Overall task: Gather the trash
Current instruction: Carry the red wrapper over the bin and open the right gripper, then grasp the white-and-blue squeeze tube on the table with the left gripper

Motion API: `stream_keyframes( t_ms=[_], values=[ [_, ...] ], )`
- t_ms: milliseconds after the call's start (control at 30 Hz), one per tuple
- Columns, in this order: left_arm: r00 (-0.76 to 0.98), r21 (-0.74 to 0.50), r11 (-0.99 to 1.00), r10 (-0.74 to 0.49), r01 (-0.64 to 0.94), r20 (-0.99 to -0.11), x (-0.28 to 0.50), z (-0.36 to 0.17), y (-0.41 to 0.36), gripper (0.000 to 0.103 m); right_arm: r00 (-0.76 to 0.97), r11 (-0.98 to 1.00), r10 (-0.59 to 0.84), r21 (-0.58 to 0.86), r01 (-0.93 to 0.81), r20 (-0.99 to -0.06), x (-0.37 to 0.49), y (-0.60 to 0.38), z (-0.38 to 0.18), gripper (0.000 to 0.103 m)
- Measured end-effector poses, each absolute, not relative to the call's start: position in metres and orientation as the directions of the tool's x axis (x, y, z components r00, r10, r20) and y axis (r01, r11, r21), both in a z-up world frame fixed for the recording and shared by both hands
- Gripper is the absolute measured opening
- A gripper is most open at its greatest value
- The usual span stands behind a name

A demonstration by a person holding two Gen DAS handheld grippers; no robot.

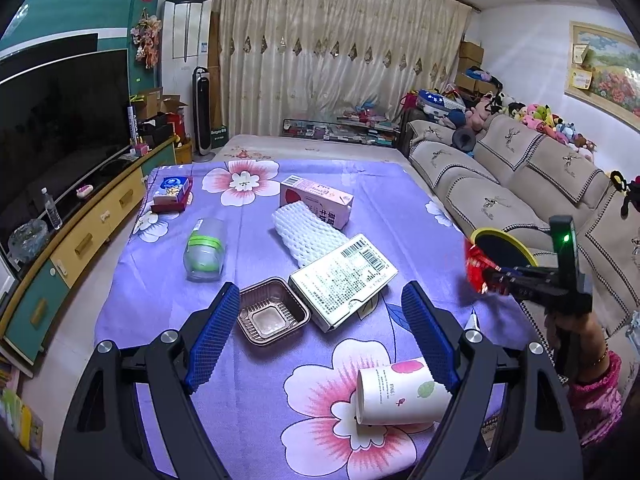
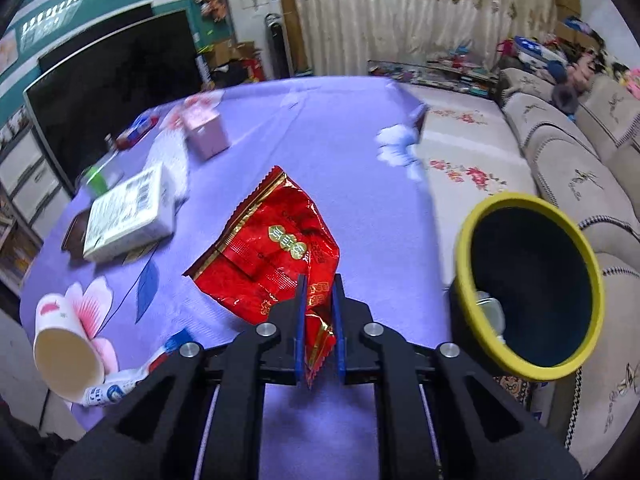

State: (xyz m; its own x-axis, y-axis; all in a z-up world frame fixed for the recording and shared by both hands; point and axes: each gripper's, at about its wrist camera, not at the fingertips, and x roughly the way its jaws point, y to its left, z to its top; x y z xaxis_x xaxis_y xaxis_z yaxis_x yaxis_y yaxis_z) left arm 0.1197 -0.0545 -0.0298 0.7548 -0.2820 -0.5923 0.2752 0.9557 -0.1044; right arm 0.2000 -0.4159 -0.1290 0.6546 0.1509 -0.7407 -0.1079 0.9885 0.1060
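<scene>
A crumpled red foil wrapper (image 2: 276,248) is pinched between the blue pads of my right gripper (image 2: 319,284), which is shut on it just above the purple flowered cloth (image 2: 320,140). To its right stands a dark bin with a yellow rim (image 2: 532,284), something metallic inside. In the left wrist view the right gripper (image 1: 486,276) holds the red wrapper (image 1: 474,264) beside the bin (image 1: 504,246) off the table's right edge. My left gripper (image 1: 322,300) hangs open over a brown plastic tray (image 1: 273,312) and a white barcode box (image 1: 342,280); a paper cup (image 1: 400,396) lies by its right finger.
On the cloth also lie a white foam sleeve (image 1: 304,228), a pink carton (image 1: 316,200), a clear bottle with green bands (image 1: 205,250) and a blue-red packet (image 1: 173,194). A sofa (image 1: 520,184) runs along the right, a TV cabinet (image 1: 80,236) along the left.
</scene>
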Motion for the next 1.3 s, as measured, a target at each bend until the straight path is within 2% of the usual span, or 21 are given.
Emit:
stream_keyframes(
  t_ms=[367,533,733,800,867,1000,1067,1300],
  values=[
    [0.740,-0.110,0.947,-0.304,0.300,-0.600,0.124,-0.038,-0.065,0.082,0.690,0.977,-0.024,0.131,0.171,-0.723,0.199,-0.516,-0.122,0.012],
    [0.729,-0.112,0.944,-0.313,0.311,-0.609,0.128,-0.042,-0.070,0.082,0.644,0.947,-0.142,0.086,0.310,-0.752,0.212,-0.560,-0.139,0.013],
    [0.715,-0.115,0.940,-0.319,0.320,-0.622,0.135,-0.045,-0.076,0.082,0.567,0.917,-0.208,0.043,0.397,-0.797,0.233,-0.589,-0.173,0.016],
    [0.712,-0.114,0.938,-0.323,0.326,-0.624,0.137,-0.044,-0.079,0.082,0.547,0.908,-0.220,0.036,0.418,-0.808,0.238,-0.596,-0.182,0.022],
    [0.709,-0.113,0.936,-0.328,0.334,-0.625,0.139,-0.044,-0.082,0.082,0.535,0.900,-0.228,0.033,0.434,-0.813,0.241,-0.601,-0.189,0.033],
    [0.702,-0.109,0.930,-0.339,0.352,-0.626,0.142,-0.043,-0.089,0.082,0.521,0.888,-0.250,0.021,0.460,-0.816,0.241,-0.610,-0.195,0.037],
    [0.699,-0.107,0.926,-0.346,0.362,-0.626,0.143,-0.042,-0.092,0.082,0.521,0.884,-0.259,0.017,0.466,-0.813,0.241,-0.611,-0.194,0.043],
    [0.671,-0.100,0.899,-0.389,0.427,-0.631,0.147,-0.040,-0.111,0.082,0.563,0.887,-0.276,0.020,0.462,-0.779,0.227,-0.599,-0.173,0.046]
  ],
)
